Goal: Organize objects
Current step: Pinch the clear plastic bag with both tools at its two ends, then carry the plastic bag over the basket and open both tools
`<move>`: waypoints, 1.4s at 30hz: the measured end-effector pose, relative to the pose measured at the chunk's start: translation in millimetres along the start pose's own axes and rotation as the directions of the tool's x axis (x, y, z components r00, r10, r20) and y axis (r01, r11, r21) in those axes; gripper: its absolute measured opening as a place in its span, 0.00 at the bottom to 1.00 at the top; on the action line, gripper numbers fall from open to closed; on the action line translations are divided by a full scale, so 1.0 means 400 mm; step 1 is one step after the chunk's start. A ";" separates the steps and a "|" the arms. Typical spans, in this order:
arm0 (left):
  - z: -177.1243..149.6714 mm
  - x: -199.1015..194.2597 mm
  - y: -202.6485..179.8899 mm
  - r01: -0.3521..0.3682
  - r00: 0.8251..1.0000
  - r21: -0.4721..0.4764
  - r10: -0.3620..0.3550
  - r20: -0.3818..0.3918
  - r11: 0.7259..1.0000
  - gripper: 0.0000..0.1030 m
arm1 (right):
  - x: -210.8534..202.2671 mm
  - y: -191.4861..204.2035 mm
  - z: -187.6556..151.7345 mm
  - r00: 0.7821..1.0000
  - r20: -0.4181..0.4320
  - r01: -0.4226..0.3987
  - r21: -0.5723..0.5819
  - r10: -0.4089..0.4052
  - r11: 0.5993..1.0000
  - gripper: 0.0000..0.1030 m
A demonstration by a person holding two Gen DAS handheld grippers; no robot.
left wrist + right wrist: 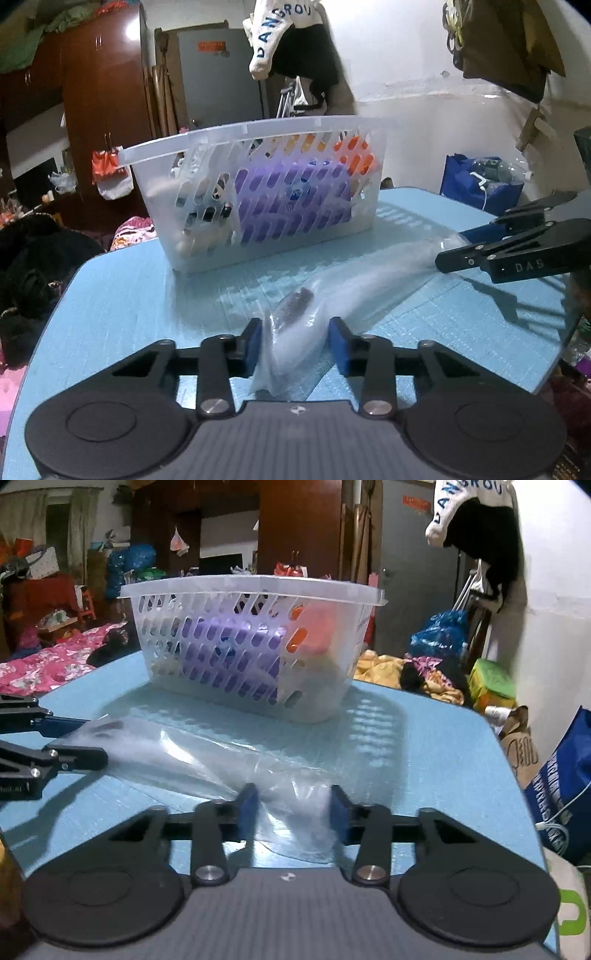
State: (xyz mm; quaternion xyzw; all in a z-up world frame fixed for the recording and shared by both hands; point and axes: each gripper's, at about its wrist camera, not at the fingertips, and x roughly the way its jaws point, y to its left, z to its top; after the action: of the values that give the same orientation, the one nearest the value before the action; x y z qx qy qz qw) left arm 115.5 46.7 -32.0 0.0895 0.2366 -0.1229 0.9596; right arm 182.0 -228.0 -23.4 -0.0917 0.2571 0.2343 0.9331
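A clear plastic bag lies stretched across the blue table, with a small dark item inside it. My left gripper has one end of the bag between its open blue pads. My right gripper has the other end between its pads, also with a gap. The right gripper also shows in the left wrist view, and the left gripper in the right wrist view. A white slotted basket stands beyond, holding a purple pack and an orange item.
The basket sits at the far middle of the table. Table edges fall away left and right. A blue bag and a wardrobe stand beyond; clothes hang on the wall.
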 end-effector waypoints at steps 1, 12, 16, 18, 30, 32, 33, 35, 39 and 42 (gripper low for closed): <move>-0.003 -0.002 0.002 -0.001 1.000 -0.008 0.001 0.015 1.000 0.34 | -0.002 -0.001 -0.002 1.000 0.004 -0.006 0.004 0.006 1.000 0.36; -0.008 -0.033 0.005 -0.010 0.993 0.002 0.010 0.117 1.000 0.26 | -0.028 0.015 -0.018 0.997 0.075 -0.018 -0.019 0.019 1.000 0.11; -0.009 -0.037 0.010 -0.008 0.992 0.001 0.008 0.125 1.000 0.26 | -0.031 0.018 -0.017 0.996 0.084 -0.026 -0.030 0.029 0.999 0.10; -0.010 -0.036 0.010 -0.008 0.992 0.001 0.008 0.129 1.000 0.26 | -0.030 0.019 -0.019 0.996 0.090 -0.027 -0.036 0.030 0.999 0.09; -0.013 -0.061 0.014 0.009 0.984 0.007 -0.010 0.177 1.000 0.25 | -0.051 0.017 -0.018 0.993 0.116 -0.034 -0.031 0.038 0.999 0.09; -0.012 -0.068 0.017 0.013 0.982 0.005 -0.014 0.189 1.000 0.25 | -0.056 0.016 -0.012 0.992 0.124 -0.034 -0.032 0.038 0.999 0.09; -0.011 -0.072 0.018 0.016 0.980 0.005 -0.017 0.197 1.000 0.25 | -0.061 0.015 -0.007 0.991 0.129 -0.034 -0.033 0.038 0.999 0.09; -0.007 -0.084 0.022 0.019 0.976 0.007 -0.020 0.215 1.000 0.25 | -0.070 0.015 0.001 0.989 0.141 -0.034 -0.035 0.038 0.999 0.09; 0.023 -0.125 0.028 0.014 0.964 0.016 -0.018 0.266 1.000 0.25 | -0.112 0.019 0.040 0.981 0.190 -0.029 -0.048 0.037 0.998 0.09; 0.076 -0.172 0.035 -0.003 0.942 0.034 -0.009 0.335 0.999 0.25 | -0.156 0.026 0.106 0.968 0.250 -0.003 -0.067 0.020 0.998 0.09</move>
State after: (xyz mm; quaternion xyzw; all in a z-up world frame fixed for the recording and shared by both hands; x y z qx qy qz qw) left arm 73.5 66.5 28.9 0.0832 0.0681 -0.1416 0.9841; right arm 148.2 -230.9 44.5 -0.0907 0.1299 0.2576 0.9532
